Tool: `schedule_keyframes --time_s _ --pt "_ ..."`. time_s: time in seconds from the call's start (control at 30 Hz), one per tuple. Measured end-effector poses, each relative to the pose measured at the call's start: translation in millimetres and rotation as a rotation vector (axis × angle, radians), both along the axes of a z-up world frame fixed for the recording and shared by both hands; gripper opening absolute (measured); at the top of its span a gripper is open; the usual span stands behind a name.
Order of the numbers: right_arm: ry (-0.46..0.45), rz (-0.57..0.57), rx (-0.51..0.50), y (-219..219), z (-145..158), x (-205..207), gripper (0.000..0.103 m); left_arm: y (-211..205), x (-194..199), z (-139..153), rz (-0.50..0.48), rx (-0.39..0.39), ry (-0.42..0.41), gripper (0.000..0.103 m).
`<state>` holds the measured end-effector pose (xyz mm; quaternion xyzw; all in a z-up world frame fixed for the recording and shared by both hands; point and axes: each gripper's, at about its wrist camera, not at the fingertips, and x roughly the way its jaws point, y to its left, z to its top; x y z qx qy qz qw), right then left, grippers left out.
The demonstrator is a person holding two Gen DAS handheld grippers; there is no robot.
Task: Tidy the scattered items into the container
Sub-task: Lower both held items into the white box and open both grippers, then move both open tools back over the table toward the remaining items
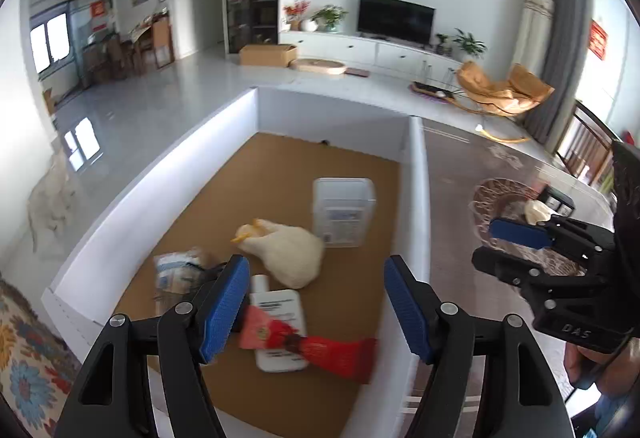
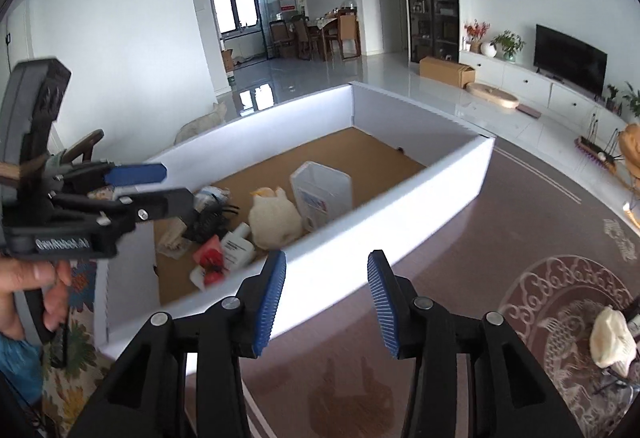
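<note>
Left gripper (image 1: 316,302): jaws apart, nothing pressed between the blue pads; it hangs over the near end of the container (image 1: 160,174). Right gripper (image 2: 326,302): jaws apart, empty, over the brown patterned table top (image 2: 500,238) just outside the container's long white wall.

Container: large shallow box, white walls, brown cardboard floor. Contents, near to far in the left wrist view:
- red packet (image 1: 320,348), pink at one end, blurred, lying across a white bottle.
- white bottle (image 1: 280,322) on its side, printed label up.
- crumpled clear wrapper with blue print (image 1: 178,272), left of the bottle, partly behind the left finger.
- a dark item shows beside the wrapper in the right wrist view only; what it is I cannot tell.
- cream plush duck (image 1: 284,248), yellow beak, on its side mid-floor.
- translucent plastic tub (image 1: 344,212) with a blue label, upright, just beyond the duck.

Outside the box: a cream, soft-looking item (image 2: 612,336) on the table top, well apart from the container, by a small dark object.
</note>
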<state>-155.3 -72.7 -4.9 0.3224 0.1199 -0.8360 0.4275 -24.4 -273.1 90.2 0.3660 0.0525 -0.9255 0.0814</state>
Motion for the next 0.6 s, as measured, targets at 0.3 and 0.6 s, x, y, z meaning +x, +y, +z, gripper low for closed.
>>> schedule_keyframes --time_s 0.3,0.6 --pt "0.013 -0.349 0.222 216 -84 11 0.046 196 -31 -63 -0.361 0.035 -0.062 0.095" --pt "-0.038 -0.513 0.252 296 -92 -3 0.047 277 -100 -137 -0.375 0.012 -0.167 0.095"
